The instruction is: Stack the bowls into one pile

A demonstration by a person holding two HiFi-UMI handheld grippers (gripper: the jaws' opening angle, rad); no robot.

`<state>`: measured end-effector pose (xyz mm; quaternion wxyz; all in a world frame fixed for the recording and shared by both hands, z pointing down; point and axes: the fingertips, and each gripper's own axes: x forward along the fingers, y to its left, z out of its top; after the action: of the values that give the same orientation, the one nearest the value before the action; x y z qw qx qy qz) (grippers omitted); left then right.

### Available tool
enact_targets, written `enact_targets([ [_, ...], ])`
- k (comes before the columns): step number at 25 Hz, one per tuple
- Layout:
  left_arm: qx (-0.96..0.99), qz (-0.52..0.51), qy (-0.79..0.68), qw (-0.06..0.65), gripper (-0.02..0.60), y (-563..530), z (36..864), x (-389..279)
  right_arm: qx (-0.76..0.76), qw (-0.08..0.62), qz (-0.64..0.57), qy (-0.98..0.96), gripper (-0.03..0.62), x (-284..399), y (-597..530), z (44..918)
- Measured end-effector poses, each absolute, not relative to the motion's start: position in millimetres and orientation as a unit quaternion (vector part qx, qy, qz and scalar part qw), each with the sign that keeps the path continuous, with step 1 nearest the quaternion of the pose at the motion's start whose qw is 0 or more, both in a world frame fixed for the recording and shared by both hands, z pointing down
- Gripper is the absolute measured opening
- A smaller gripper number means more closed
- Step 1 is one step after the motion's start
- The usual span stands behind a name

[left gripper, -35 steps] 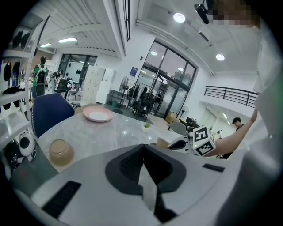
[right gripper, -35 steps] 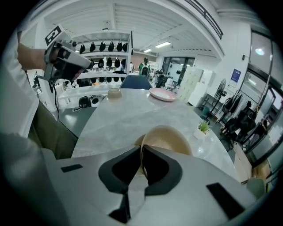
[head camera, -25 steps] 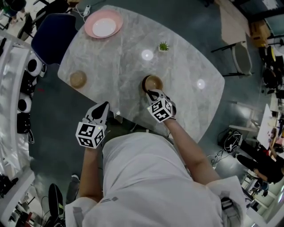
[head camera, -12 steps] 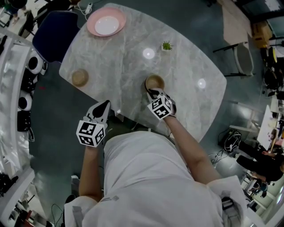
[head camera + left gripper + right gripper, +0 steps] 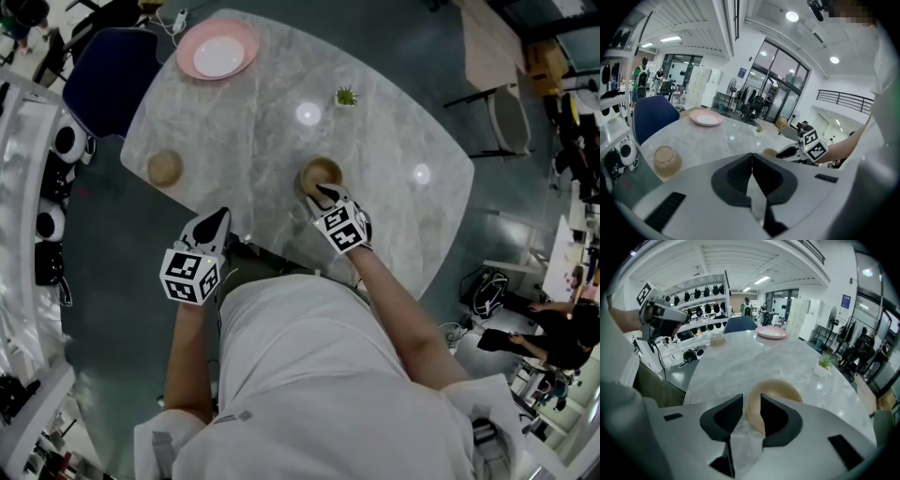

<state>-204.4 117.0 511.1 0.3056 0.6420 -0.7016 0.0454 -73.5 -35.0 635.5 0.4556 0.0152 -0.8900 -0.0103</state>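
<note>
Presently, on the grey marble table [image 5: 253, 122]:

1. A tan bowl [image 5: 776, 390] sits upright near my side of the table. Its near rim stands between the jaws of my right gripper [image 5: 751, 414], which have just been opening and now stand apart, not clamped on it.
2. A second tan bowl [image 5: 164, 168] sits alone at the table's left edge, well apart from the first.
3. A pink plate [image 5: 187, 56] at the far end carries a smaller white dish [image 5: 217, 57].

My left gripper [image 5: 752, 176], jaws pressed together, hangs just off the table's near edge.
</note>
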Motion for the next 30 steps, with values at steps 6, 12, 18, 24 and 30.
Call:
enact_targets([
  [6,0.629,0.060,-0.712,0.305,0.003,120,517,-230,0.039,0.444,0.003,-0.895,0.114,-65,-34,620],
  [12,0.606,0.093,-0.728,0.307,0.041,124,533,-271,0.068,0.441,0.031,-0.895,0.114,-56,-35,619],
  [18,0.563,0.127,-0.750,0.324,0.131,130,556,-323,0.100,0.436,0.065,-0.892,0.120,-57,-37,617],
  [24,0.519,0.163,-0.761,0.353,0.254,141,587,-367,0.144,0.426,0.100,-0.888,0.120,-56,-44,615],
  [30,0.487,0.215,-0.766,0.361,0.339,152,616,-400,0.178,0.423,0.118,-0.881,0.118,-58,-51,614],
])
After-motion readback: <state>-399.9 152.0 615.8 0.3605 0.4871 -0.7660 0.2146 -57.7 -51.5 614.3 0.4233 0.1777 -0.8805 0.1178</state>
